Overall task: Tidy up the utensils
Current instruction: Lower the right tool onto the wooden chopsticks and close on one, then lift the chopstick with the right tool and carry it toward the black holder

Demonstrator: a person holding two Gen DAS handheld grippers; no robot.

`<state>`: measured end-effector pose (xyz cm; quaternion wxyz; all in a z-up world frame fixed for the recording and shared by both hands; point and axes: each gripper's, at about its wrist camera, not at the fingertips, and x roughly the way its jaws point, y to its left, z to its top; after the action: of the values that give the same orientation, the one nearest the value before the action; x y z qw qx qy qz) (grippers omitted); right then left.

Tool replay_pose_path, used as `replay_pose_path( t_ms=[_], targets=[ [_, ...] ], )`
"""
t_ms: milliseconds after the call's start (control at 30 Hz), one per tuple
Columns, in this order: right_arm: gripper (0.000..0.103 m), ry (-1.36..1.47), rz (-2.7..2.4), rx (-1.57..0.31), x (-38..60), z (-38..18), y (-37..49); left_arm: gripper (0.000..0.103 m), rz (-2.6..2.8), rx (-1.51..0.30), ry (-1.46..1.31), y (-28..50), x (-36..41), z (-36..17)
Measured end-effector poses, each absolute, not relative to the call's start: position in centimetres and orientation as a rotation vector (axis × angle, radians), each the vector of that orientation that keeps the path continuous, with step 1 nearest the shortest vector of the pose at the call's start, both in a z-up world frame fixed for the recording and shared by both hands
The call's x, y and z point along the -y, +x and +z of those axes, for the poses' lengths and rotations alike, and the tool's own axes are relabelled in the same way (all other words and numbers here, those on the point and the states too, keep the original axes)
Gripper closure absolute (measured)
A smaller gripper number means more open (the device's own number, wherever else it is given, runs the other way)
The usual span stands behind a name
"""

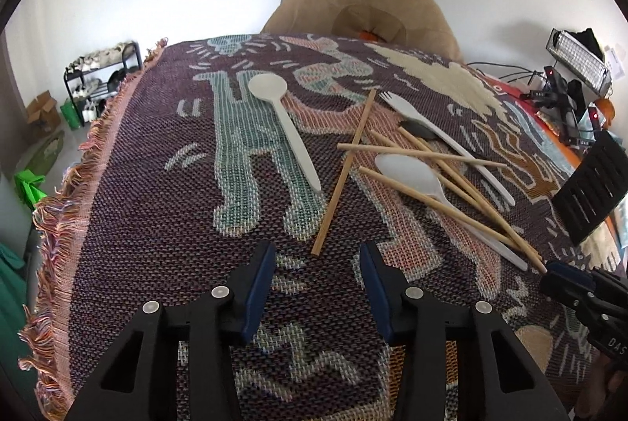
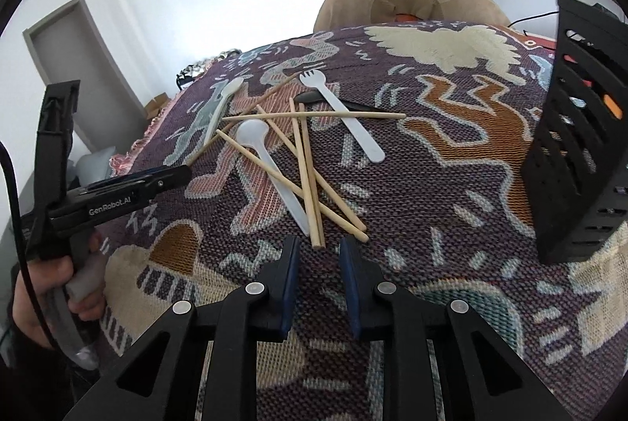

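Utensils lie scattered on a patterned woven cloth. A beige spoon lies apart on the left, and one chopstick slants beside it. Several more chopsticks cross over a white spoon and touch a white fork. My left gripper is open, with the near end of the slanting chopstick just ahead of its tips. My right gripper is open by a narrow gap, and the ends of two chopsticks reach between its tips without touching the pads. A hand holds the left gripper.
A black slotted utensil holder stands on the cloth at the right. A dark flat object lies partly under the fork. A tan cushioned chair is behind the table. The cloth's fringed edge runs down the left, and cables and gear sit at the far right.
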<state>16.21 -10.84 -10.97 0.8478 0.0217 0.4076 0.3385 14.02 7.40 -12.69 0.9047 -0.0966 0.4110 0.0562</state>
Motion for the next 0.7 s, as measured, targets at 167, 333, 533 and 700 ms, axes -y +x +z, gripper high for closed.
replay_pose_path(
  t_ms=[167, 333, 533, 700],
  targets=[
    [0.096, 0.050, 0.723, -0.845, 10.8, -10.9, 15.9, 0.068, 0.114, -0.848, -0.198, 14.3, -7.5, -12.7],
    [0.097, 0.058, 0.742, -0.807, 11.7, -10.0, 14.8, 0.097, 0.100, -0.849, -0.219, 14.3, -7.9, -12.7],
    [0.097, 0.076, 0.750, -0.762, 13.0, -8.8, 13.5, 0.098, 0.081, -0.799, -0.212, 12.8, -7.3, -11.7],
    [0.097, 0.091, 0.749, -0.722, 14.2, -7.6, 12.4, 0.099, 0.056, -0.747, -0.232, 11.2, -7.0, -10.1]
  ],
)
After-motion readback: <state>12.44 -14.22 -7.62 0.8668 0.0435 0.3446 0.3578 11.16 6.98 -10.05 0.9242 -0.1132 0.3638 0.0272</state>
